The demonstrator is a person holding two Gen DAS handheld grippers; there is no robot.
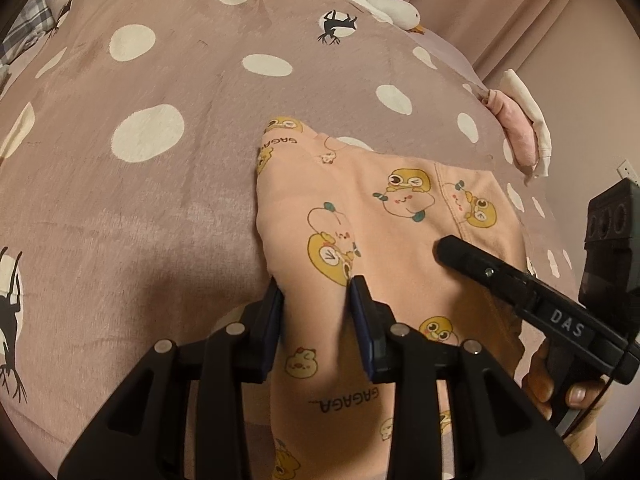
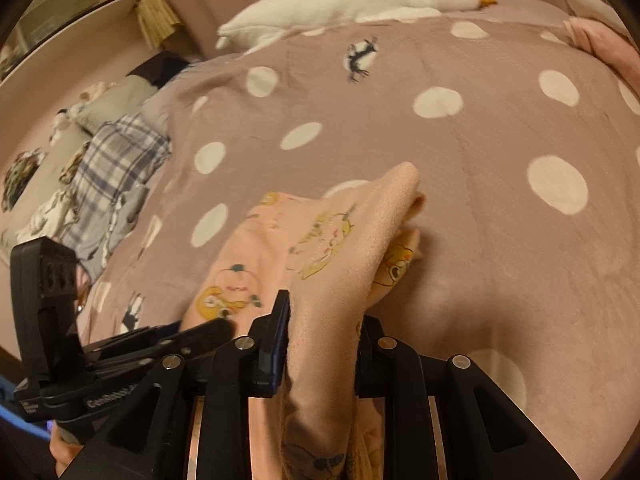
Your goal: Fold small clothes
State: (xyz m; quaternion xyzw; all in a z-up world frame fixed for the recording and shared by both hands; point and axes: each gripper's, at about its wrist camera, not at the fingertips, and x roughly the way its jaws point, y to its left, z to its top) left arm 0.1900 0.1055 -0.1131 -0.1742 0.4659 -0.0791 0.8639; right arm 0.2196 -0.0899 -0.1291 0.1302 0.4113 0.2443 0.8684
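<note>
Here left gripper [image 1: 316, 292] and right gripper [image 2: 322, 312] each pinch peach garment [image 1: 360, 216], angled low over bedspread [image 1: 160, 80].

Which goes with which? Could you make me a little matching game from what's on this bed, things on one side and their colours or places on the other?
Things:
1. garment
2. goose toy
3. blanket
4. plaid cloth

Descriptions:
A. mauve with white dots
B. white with an orange beak, lying at the far edge of the bed
C. blue-grey checks, at the bed's left edge in the right wrist view
D. peach with cartoon prints, pinched by the left gripper and right gripper

Pairs: 1-D, 2-B, 3-A, 4-C
</note>
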